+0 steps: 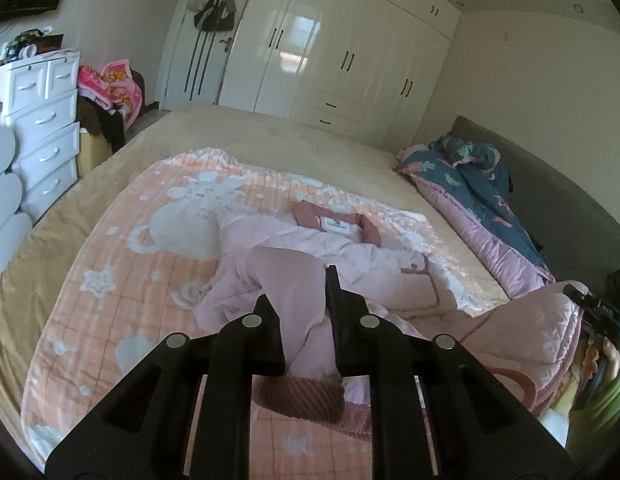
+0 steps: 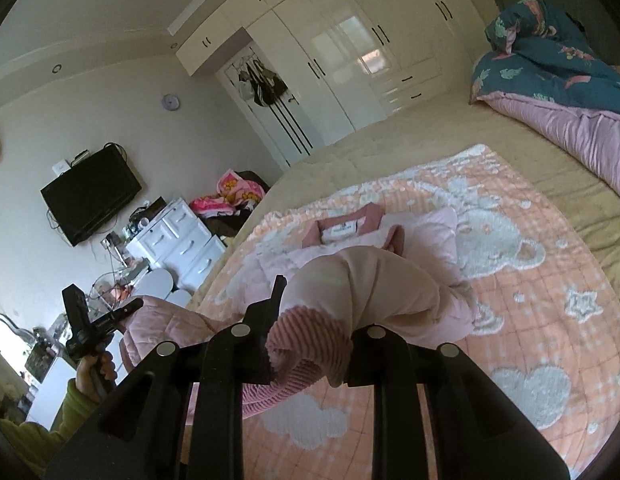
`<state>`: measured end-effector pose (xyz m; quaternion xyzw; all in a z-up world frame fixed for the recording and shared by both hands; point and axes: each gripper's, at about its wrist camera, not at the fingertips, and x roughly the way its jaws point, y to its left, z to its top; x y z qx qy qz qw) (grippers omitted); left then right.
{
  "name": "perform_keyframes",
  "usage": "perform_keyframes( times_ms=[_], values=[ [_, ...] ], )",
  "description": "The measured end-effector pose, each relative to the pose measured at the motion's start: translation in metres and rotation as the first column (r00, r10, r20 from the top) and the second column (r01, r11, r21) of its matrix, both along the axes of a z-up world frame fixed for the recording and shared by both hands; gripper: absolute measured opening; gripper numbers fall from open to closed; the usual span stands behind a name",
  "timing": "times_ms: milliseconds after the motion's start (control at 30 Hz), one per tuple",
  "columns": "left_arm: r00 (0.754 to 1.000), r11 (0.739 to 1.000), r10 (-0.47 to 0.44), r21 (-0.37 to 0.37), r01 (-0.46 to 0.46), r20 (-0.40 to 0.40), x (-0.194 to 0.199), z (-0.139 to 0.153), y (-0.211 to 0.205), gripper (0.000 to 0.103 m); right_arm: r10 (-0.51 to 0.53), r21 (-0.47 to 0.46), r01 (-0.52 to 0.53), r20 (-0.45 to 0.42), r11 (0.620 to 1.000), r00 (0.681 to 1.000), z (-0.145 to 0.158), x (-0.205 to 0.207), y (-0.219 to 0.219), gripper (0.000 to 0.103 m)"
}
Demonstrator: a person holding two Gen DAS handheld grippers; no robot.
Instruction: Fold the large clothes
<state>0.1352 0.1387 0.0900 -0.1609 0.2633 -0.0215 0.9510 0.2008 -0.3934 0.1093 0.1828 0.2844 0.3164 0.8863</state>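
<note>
Both grippers are clamping a pink jacket: the left gripper is pinching one sleeve, the right gripper a ribbed cuff, likely to fold them inward; the pink jacket is lying collar-far on the peach blanket.

Both views sit just behind their own gripper, close over the bed, looking forward and downward along the fingers; the left gripper fills the bottom of the left wrist view, the right gripper the bottom of the right wrist view, which is rolled so the room leans. Both face the white wardrobe across the room and share the peach blanket and the pink jacket; each catches the other gripper at its edge, the right one at and the left at.
</note>
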Motion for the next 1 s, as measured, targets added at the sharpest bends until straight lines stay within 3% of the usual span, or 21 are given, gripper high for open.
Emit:
perform_keyframes(
  times_ms=[633, 1000],
  values=[
    [0.995, 0.997, 0.076, -0.037, -0.074, 0.070, 0.050, 0.046, 0.021, 0.008, -0.069, 0.032, 0.066, 0.079, 0.997, 0.995, 0.050, 0.050, 0.005, 0.020],
    [0.990, 0.992, 0.124, 0.008, -0.125, 0.067, 0.092, 0.054, 0.023, 0.008, -0.123, 0.020, 0.122, 0.069, 0.992, 0.990, 0.053, 0.094, 0.006, 0.020]
  ],
)
